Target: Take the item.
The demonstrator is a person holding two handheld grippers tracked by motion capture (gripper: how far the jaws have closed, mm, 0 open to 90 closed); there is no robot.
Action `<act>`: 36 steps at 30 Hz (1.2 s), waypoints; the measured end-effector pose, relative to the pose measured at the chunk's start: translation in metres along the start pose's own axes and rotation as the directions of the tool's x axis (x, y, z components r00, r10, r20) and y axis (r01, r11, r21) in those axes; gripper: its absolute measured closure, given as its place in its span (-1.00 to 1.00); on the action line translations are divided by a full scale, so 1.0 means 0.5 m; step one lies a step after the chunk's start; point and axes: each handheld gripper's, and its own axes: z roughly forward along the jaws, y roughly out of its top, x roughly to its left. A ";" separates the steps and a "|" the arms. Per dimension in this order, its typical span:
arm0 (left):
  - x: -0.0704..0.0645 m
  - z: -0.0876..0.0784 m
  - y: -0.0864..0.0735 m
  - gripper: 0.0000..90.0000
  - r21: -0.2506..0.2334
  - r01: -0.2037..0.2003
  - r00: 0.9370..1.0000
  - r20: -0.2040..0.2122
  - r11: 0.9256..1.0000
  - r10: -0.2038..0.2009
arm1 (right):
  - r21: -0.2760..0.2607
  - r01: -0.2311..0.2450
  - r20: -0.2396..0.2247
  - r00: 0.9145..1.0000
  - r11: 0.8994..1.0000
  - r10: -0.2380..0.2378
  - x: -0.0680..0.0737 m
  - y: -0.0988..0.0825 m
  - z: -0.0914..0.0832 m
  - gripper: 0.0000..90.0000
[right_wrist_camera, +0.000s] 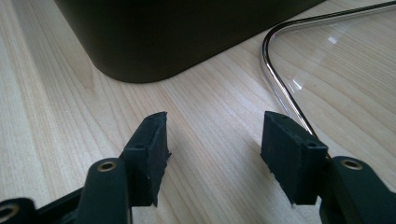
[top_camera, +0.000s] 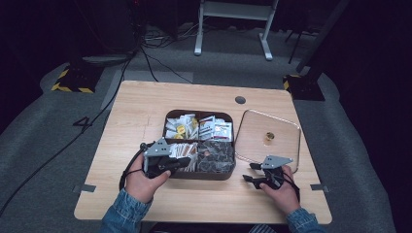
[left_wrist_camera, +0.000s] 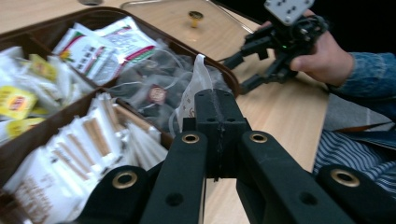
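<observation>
A dark brown compartment box (top_camera: 200, 176) sits mid-table with tea bags and sachets in its sections. My left gripper (top_camera: 182, 162) hovers over the box's front left section, shut on a white sachet (left_wrist_camera: 198, 81) that sticks up past the closed jaws (left_wrist_camera: 215, 100). Several paper sachets (left_wrist_camera: 88, 140) lie below it. My right gripper (top_camera: 250, 172) rests low on the table to the right of the box, open with nothing between its fingers (right_wrist_camera: 212, 135). It points at the box's dark corner (right_wrist_camera: 177, 32).
The clear lid (top_camera: 252, 131) with a brass knob (top_camera: 268, 138) lies flat on the table right of the box, its metal rim (right_wrist_camera: 280, 88) just beside my right jaw. A cable hole (top_camera: 240, 100) is near the table's far edge. Bare wood surrounds the box.
</observation>
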 end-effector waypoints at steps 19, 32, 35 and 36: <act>-0.066 0.094 -0.017 1.00 0.119 -0.097 0.985 0.154 0.988 0.078 | 0.001 0.001 -0.001 1.000 1.000 -0.001 0.000 0.000 0.000 -0.07; -0.070 0.142 -0.044 1.00 0.211 -0.168 0.985 0.068 0.963 0.156 | 0.001 0.001 -0.001 1.000 1.000 -0.001 0.000 0.000 0.000 -0.07; -0.072 0.154 -0.048 1.00 0.226 -0.168 0.985 0.078 0.959 0.155 | 0.002 0.002 0.000 1.000 1.000 -0.002 0.001 0.000 -0.001 -0.06; -0.074 0.159 -0.050 1.00 0.228 -0.165 0.985 0.082 0.960 0.150 | 0.000 0.003 -0.001 1.000 1.000 -0.003 0.001 0.000 0.000 -0.06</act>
